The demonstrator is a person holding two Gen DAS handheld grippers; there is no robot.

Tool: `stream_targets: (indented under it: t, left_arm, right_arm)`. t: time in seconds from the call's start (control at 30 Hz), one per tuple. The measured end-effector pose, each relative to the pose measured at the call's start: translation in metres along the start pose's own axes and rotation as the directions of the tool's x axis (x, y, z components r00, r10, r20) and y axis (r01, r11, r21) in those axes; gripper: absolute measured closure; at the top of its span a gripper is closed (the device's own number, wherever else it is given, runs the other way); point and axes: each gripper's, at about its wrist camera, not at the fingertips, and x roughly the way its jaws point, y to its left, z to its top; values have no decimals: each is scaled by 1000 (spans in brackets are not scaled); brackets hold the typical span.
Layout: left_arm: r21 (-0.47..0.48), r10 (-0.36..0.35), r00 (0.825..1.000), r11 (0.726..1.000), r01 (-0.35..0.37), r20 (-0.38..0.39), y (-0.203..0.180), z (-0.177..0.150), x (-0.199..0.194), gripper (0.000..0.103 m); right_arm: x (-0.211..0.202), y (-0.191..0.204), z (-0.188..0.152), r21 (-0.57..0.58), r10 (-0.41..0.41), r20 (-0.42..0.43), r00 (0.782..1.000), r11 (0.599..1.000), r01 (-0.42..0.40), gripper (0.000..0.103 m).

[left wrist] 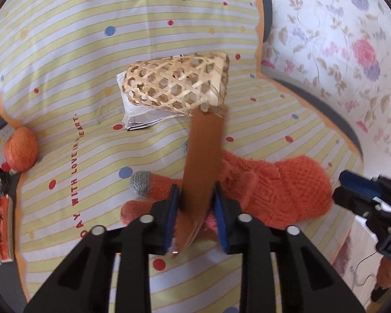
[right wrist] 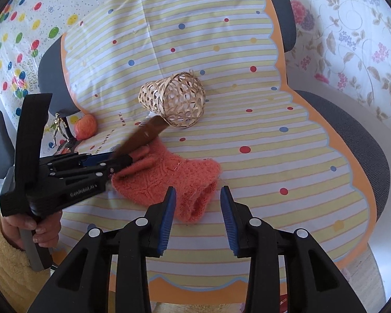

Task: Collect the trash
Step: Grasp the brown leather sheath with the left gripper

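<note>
The left gripper (left wrist: 196, 203), marked "GenRoboAI" on its body, pinches a brown flat paper strip (left wrist: 202, 156) whose far end reaches the rim of a tipped woven bamboo basket (left wrist: 177, 82). The right gripper (right wrist: 198, 219) hovers with fingers spread, empty, over an orange knitted glove (right wrist: 169, 180). The striped dotted cloth (left wrist: 65, 65) reads "WITH LOVE".

black grippers (right wrist: 197, 217), blue fingers (right wrist: 166, 219), yellow fleece sleeve (right wrist: 2, 260)
</note>
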Motion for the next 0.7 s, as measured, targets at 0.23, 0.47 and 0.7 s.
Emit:
stream_targets:
  t: [0.23,0.47,0.7]
  left_arm:
    - [-58,52,996,997,-48,71,16,-5,-19,93]
    - [-122,-5,994,992,18,110,33,-7,-45,92]
    - [-125,-2,999,992,8,46,40,-22,-30,89]
  right_arm:
    - [-1,2,0,-5,-8,4,1000,1000,8,66]
    - [-4,9,3,-19,-14,14,1000,1000,14,55]
    - [-4,18,4,-40,-17,7,1000,999,18,55]
